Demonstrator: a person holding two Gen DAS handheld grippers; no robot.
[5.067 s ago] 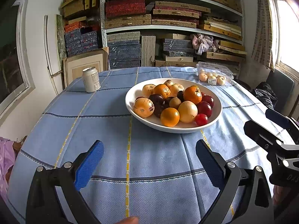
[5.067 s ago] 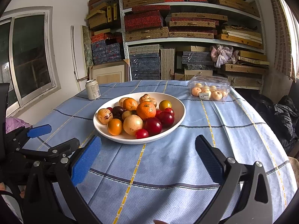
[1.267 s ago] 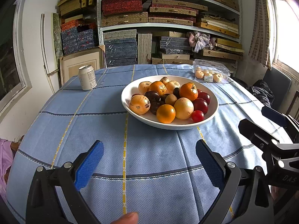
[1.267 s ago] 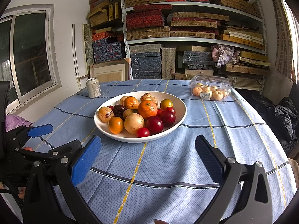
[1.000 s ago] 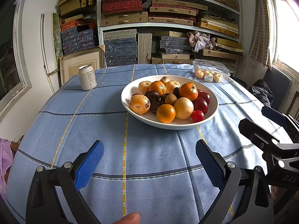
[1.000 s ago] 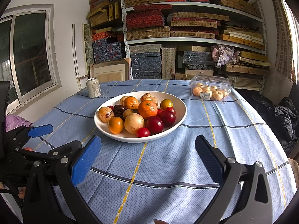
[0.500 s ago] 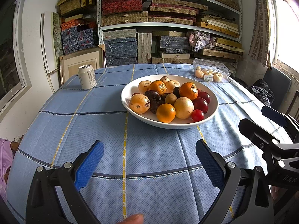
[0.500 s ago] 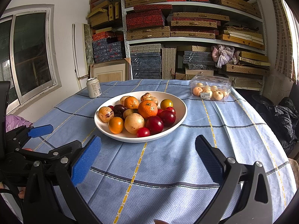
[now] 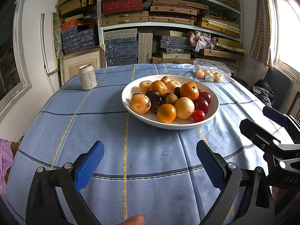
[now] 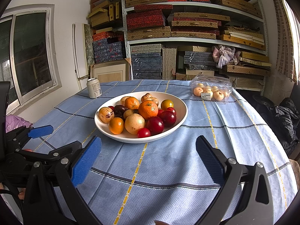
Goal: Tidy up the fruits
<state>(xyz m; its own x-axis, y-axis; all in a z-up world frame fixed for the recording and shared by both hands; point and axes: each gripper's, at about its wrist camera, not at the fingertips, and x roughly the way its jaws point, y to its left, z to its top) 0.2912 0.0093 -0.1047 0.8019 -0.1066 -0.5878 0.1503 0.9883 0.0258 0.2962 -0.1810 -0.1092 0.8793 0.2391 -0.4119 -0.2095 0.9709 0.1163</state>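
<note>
Fruits sat piled in the white bowl, which rested on the blue checked tablecloth and served as my landmark. Behind the bowl stood shelves stacked with flat boxes. Both my tongs hung above the cloth on the near side of the bowl, touching nothing. My left gripper was spread wide, blue pads apart, empty. My right gripper was spread just as wide, also empty, nearer the bowl's right side. Far right of the bowl lay a clear clamshell box with pale round fruits inside, lid closed. Far left of the bowl stood a drink can, upright. Inside the bowl: a big orange mandarin near the middle, a pale yellow round fruit in front of it, dark red plums at its right, a small red cherry tomato at the bowl's near rim.
</note>
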